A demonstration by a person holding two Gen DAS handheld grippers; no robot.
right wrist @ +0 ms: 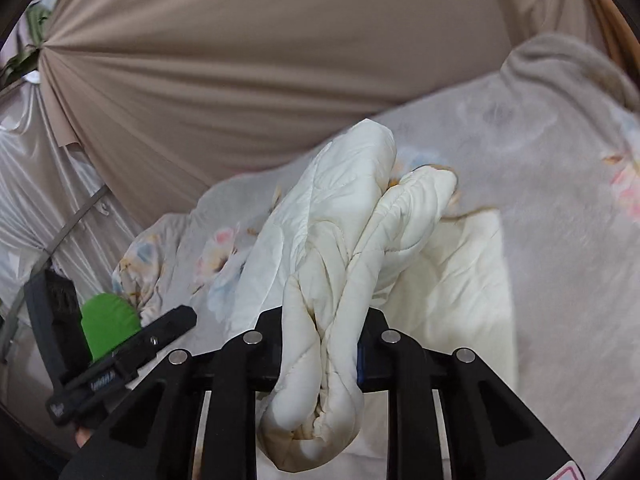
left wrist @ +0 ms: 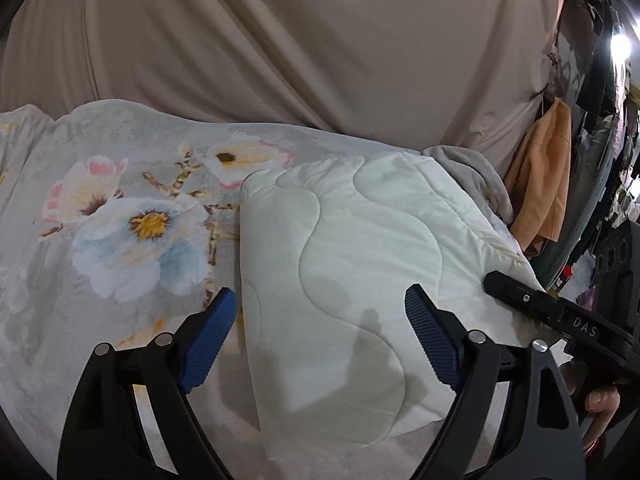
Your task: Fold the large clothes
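A white quilted blanket [left wrist: 360, 248] lies folded on a flowered grey bedspread [left wrist: 120, 216]. My left gripper [left wrist: 316, 340] is open just above the blanket's near part, its blue pads [left wrist: 208, 340] spread to either side and holding nothing. My right gripper [right wrist: 320, 356] is shut on a bunched edge of the white blanket [right wrist: 332, 248], which rises in thick folds away from the jaws. The right gripper's black body [left wrist: 560, 316] shows at the blanket's right edge in the left wrist view. The left gripper's body [right wrist: 120, 352] shows at lower left in the right wrist view.
A beige draped curtain [left wrist: 300, 40] hangs behind the bed. An orange cloth [left wrist: 544, 172] and dark clutter stand at the right. A grey fleece blanket [right wrist: 560, 72] lies at the bed's far end. A green object [right wrist: 108, 320] sits at the left.
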